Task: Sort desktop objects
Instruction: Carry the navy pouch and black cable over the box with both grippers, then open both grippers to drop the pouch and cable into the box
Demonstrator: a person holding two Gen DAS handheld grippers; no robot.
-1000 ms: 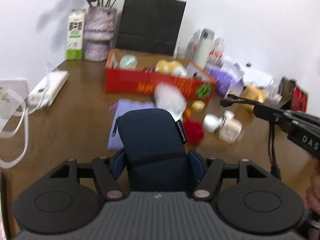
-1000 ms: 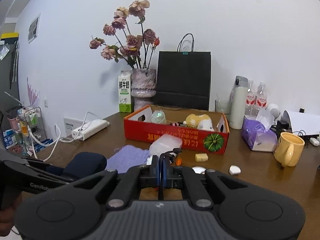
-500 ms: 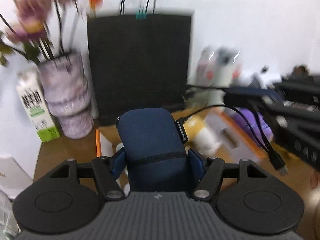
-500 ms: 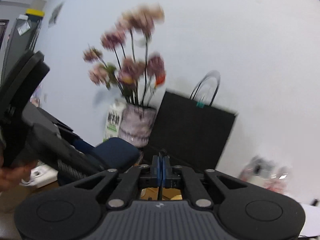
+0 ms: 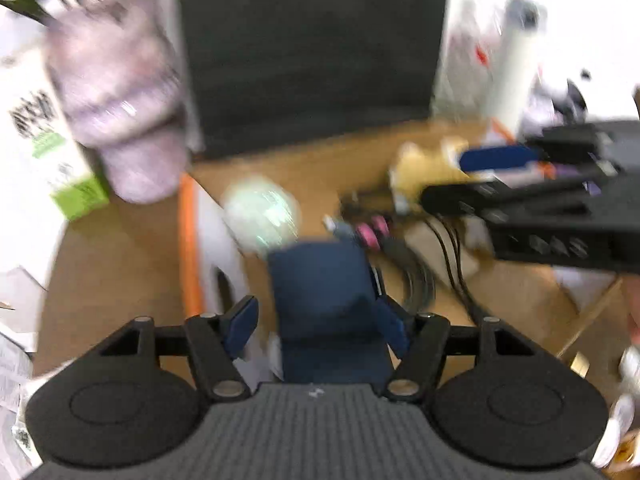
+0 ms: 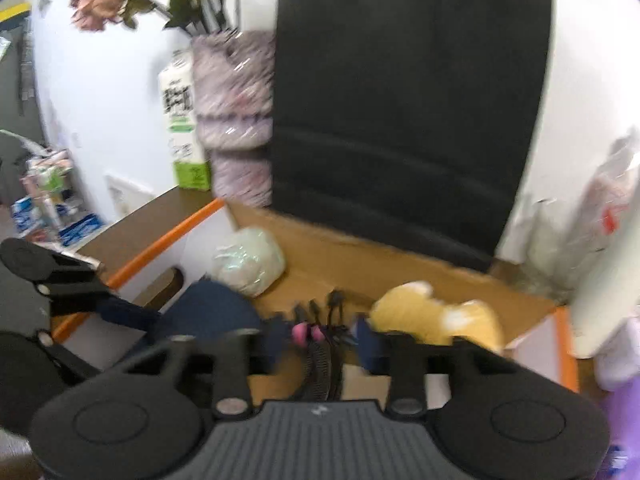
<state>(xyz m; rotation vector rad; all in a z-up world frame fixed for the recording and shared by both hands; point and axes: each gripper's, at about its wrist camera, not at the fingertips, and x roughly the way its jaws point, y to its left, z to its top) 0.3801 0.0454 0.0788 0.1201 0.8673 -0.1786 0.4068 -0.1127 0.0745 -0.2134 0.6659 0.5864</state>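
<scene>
Navy pouch (image 5: 328,300) sits between the fingers of the left gripper (image 5: 320,316), inside the orange-rimmed cardboard box (image 5: 186,240), close to the box's white end wall. The right-hand pad lies against the pouch's side, while a strip of pale background shows between the left-hand pad (image 5: 240,320) and the fabric, so the jaws stand spread a little wider than the pouch and do not clamp it, as far as the blur allows. From the right wrist view the pouch lies low at the box's left end, with the left gripper's blue finger alongside it.

Just right of the pouch lies a bundle of black cables (image 5: 412,264) bound with pink ties, on the box floor. The right gripper (image 6: 322,340) hangs over this bundle; its jaws have just been opening, and the cables show in the gap between the two blue pads, neither of which touches them.

Beyond the pouch a pale green wrapped ball (image 5: 260,212) rests in the box's far left corner, near but apart from the pouch. A yellow plush toy (image 6: 432,316) lies at the right end of the box, beyond the cables.

Behind the box a black paper bag (image 5: 312,52) stands against the wall. Left of it on the brown table (image 5: 120,264) are a mottled purple vase (image 5: 128,112) and a milk carton (image 5: 40,140).
</scene>
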